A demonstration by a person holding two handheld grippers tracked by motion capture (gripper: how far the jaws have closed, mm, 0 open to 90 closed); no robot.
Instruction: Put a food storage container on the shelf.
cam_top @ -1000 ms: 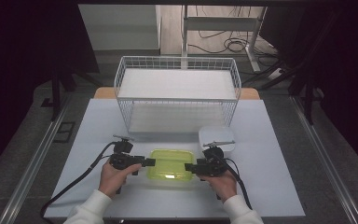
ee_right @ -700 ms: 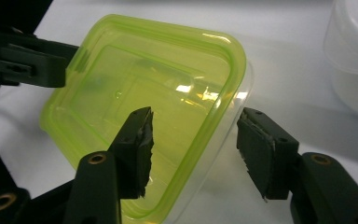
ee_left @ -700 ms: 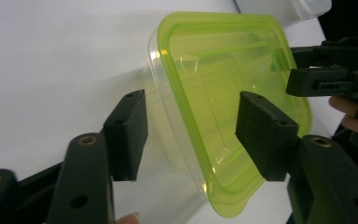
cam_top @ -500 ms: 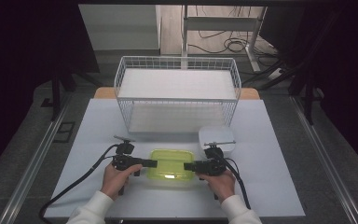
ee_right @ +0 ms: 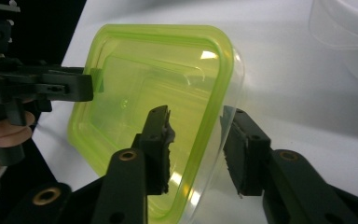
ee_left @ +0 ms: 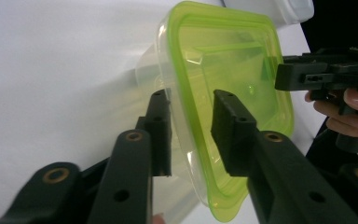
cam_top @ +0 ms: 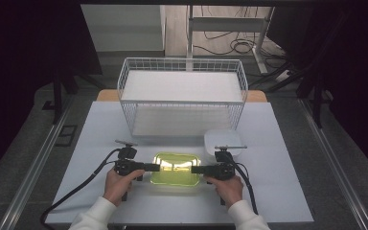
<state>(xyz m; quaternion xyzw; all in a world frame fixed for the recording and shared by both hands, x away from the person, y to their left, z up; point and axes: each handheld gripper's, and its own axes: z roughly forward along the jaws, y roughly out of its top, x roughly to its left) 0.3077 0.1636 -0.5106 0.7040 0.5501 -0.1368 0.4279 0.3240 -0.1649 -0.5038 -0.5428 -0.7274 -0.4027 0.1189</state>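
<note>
A clear container with a lime-green lid (cam_top: 176, 168) lies near the front of the white table (cam_top: 278, 143). My left gripper (cam_top: 154, 166) is at its left end and my right gripper (cam_top: 196, 169) at its right end, each held in a hand. In the left gripper view the lid's rim (ee_left: 186, 140) passes between the jaws of the left gripper (ee_left: 192, 95), which have just been closing; a small gap shows. In the right gripper view the right gripper (ee_right: 198, 112) straddles the rim (ee_right: 209, 126) the same way, its jaws also just closing, one over the lid, one outside the clear wall.
A white wire basket (cam_top: 182, 96) stands behind the container at the table's back. A white round tub (cam_top: 223, 140) sits just behind my right gripper. Black cables (cam_top: 76, 191) trail off the front edge beside both forearms.
The jaws of both grippers look narrower at the container's two ends. Hands and container stay about where they were.
</note>
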